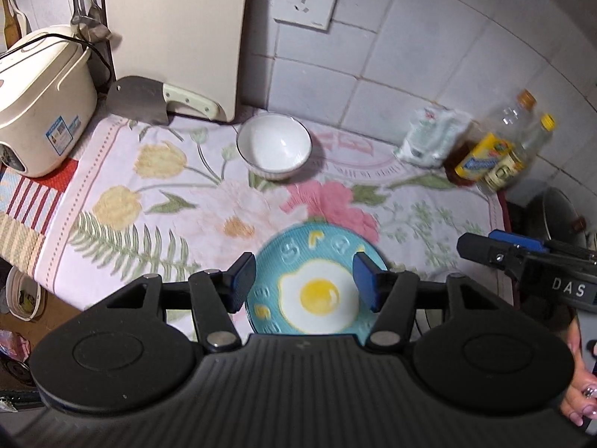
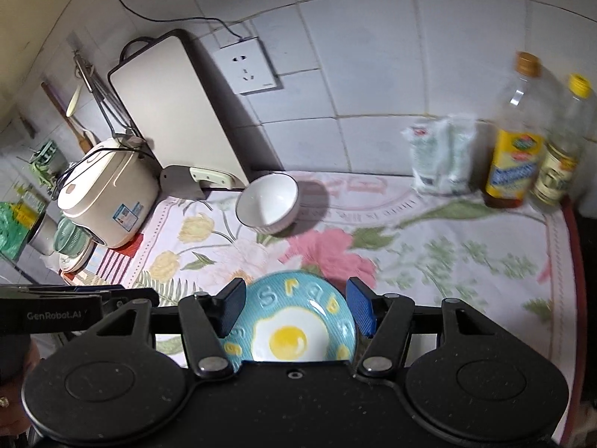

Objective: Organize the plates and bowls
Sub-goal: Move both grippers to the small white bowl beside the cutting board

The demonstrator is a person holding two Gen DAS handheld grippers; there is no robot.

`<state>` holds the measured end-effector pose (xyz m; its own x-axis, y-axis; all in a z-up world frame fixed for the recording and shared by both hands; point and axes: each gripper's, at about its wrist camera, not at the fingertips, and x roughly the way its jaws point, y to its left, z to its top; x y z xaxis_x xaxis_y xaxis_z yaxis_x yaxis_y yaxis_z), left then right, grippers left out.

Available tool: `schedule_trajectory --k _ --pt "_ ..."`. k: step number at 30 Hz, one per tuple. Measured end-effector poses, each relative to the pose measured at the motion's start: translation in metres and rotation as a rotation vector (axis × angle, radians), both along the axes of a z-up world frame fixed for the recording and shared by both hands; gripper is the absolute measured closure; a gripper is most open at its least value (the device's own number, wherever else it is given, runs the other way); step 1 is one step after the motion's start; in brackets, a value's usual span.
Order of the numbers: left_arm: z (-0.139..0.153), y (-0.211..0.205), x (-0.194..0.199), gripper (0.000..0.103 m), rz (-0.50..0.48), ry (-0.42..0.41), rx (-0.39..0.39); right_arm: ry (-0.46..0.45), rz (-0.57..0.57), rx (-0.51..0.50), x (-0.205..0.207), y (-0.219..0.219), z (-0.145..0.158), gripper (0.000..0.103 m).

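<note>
You hold both the left gripper point(image 1: 304, 280) and right gripper point(image 2: 296, 308) with fingers wide and empty above the blue egg plate point(image 1: 317, 287) at lower centre, presumably to grasp it, while the white bowl point(image 1: 274, 145) waits upper centre.
</note>
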<state>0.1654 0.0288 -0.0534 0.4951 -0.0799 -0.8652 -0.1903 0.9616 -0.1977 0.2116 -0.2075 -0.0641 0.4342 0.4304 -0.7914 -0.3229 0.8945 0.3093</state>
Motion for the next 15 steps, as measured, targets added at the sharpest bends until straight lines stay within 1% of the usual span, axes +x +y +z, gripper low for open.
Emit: schedule_trajectory --k 5,8,11,15 --pt "-0.011 0.018 0.024 0.04 0.047 -0.036 -0.009 -0.033 0.067 0.046 0.031 0.022 -0.012 0.038" --pt "-0.024 0.03 0.039 0.039 0.078 -0.059 -0.015 -0.068 0.105 0.055 0.049 0.037 -0.023 0.038" --pt "-0.041 0.041 0.052 0.039 0.114 -0.076 -0.025 -0.074 0.125 0.063 0.07 0.052 -0.041 0.038" --pt "-0.068 0.058 0.069 0.039 0.175 -0.082 -0.066 -0.071 0.146 0.049 0.096 0.07 -0.068 0.038"
